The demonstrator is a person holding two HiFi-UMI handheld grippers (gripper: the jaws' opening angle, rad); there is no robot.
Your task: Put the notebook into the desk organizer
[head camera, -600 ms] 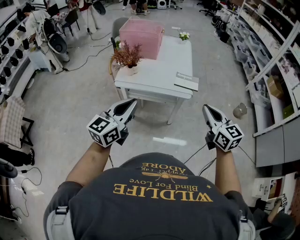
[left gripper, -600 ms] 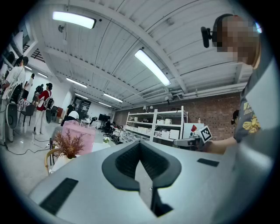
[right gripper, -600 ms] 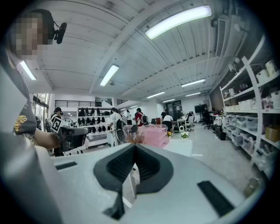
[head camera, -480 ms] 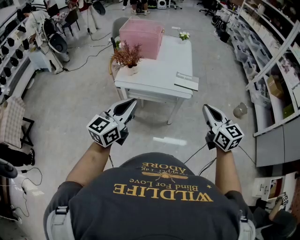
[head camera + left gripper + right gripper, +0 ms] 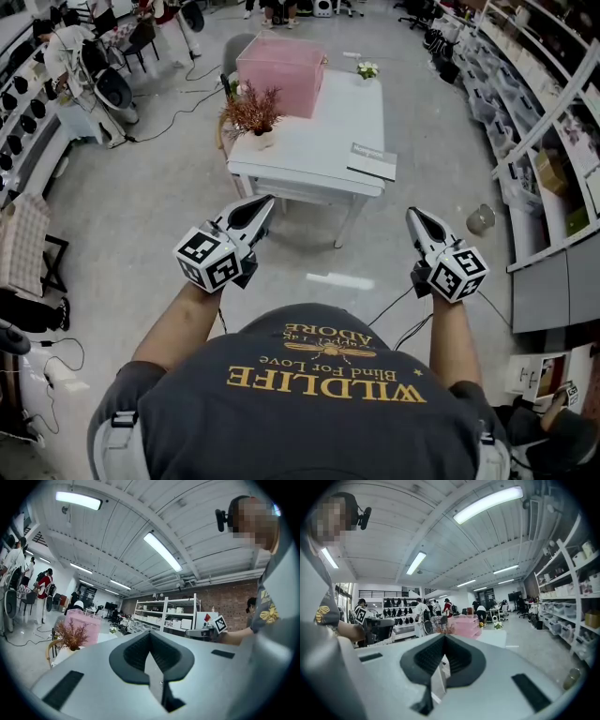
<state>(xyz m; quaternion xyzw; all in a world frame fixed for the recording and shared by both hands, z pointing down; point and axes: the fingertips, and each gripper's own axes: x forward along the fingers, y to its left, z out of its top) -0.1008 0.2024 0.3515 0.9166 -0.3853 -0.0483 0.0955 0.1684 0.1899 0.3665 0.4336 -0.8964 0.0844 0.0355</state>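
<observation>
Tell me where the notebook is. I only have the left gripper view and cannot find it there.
Observer: The notebook lies flat on the near right corner of the white table, with nothing touching it.
Operator: Give me the organizer's place relative to it.
Observer: The pink desk organizer stands at the far left corner, diagonally across the table from the notebook.
Operator: Report the right gripper.
Observer: The right gripper is shut and empty, held over the floor short of the table.
</observation>
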